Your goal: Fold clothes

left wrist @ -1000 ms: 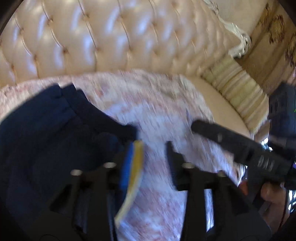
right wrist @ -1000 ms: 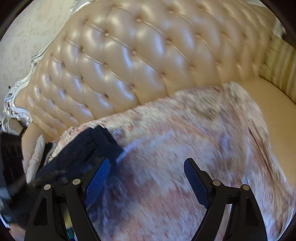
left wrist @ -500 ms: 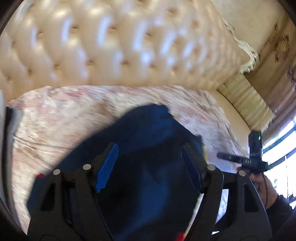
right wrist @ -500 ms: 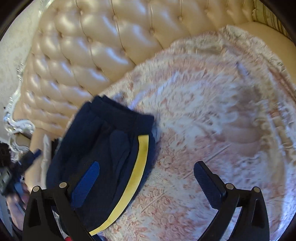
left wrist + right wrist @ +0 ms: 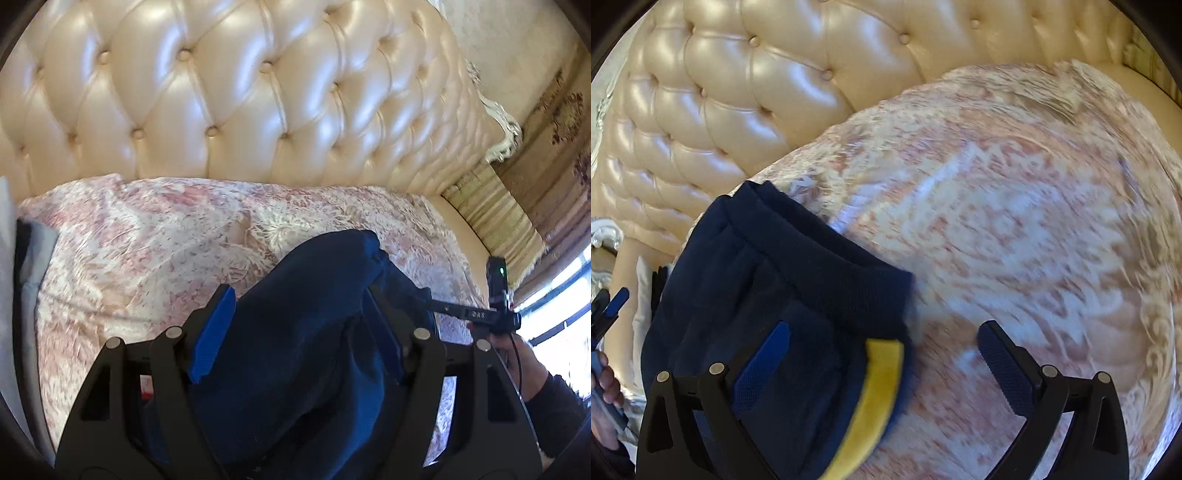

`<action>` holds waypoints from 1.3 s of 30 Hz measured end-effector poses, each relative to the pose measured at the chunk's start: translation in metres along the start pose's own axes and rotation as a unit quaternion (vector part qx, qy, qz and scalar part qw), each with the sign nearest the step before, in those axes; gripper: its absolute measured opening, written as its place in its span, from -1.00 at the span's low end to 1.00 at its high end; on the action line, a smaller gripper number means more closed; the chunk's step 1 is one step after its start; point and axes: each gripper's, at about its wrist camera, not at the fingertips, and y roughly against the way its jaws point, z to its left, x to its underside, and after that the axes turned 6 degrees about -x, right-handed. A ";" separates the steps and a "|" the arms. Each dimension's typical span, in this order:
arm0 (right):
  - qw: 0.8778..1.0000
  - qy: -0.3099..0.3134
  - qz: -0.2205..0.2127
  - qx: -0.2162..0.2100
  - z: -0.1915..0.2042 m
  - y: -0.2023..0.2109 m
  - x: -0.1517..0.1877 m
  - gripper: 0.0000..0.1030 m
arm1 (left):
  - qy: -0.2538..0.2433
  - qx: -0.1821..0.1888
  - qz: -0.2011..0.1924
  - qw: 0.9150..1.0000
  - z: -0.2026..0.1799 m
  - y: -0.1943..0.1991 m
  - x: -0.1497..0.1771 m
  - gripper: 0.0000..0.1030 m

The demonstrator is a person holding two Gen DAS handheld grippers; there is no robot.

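Near the head end of the bed (image 5: 1015, 206), just short of the tufted headboard (image 5: 229, 96), a pair of navy trousers (image 5: 768, 280) lies on the pink patterned bedspread (image 5: 147, 236). Its ribbed waistband (image 5: 827, 258) points toward the headboard, and a yellow side stripe (image 5: 875, 398) runs down the edge nearest the middle of the bed.

The left claw (image 5: 295, 332) is spread wide, with a mound of the navy cloth bulging up between its blue pads (image 5: 214, 332). The cloth fills the gap, but the fingers are not pressed into it, so it reads as released rather than pinching, though the fabric hides the far finger and a light hold cannot be ruled out.

The right claw (image 5: 882, 354) is also open and grips nothing. One finger hangs over the trousers beside the stripe, and the other over bare bedspread.

The step in hand looks like an early fold. The garment seems doubled at least once and bunched rather than flat, and neither claw has a firm hold.

The next move calls for each claw to close on an edge of the cloth. The right could take the striped side near the waistband. Then they should carry the cloth over evenly and lay it down smooth, taking care not to catch the bedspread underneath.
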 end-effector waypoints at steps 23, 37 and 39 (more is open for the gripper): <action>0.987 0.045 -0.152 0.029 0.030 0.186 0.125 -0.80 | -0.157 0.129 0.105 0.974 -0.059 -0.059 -0.031 0.43; 0.994 -0.035 -0.094 0.040 -0.035 0.152 0.167 -0.57 | -0.304 0.188 0.219 0.908 -0.177 -0.172 -0.015 -0.07; 0.994 -0.043 -0.097 0.025 -0.038 0.150 0.168 0.25 | -0.310 0.198 0.236 0.899 -0.185 -0.188 -0.014 -0.23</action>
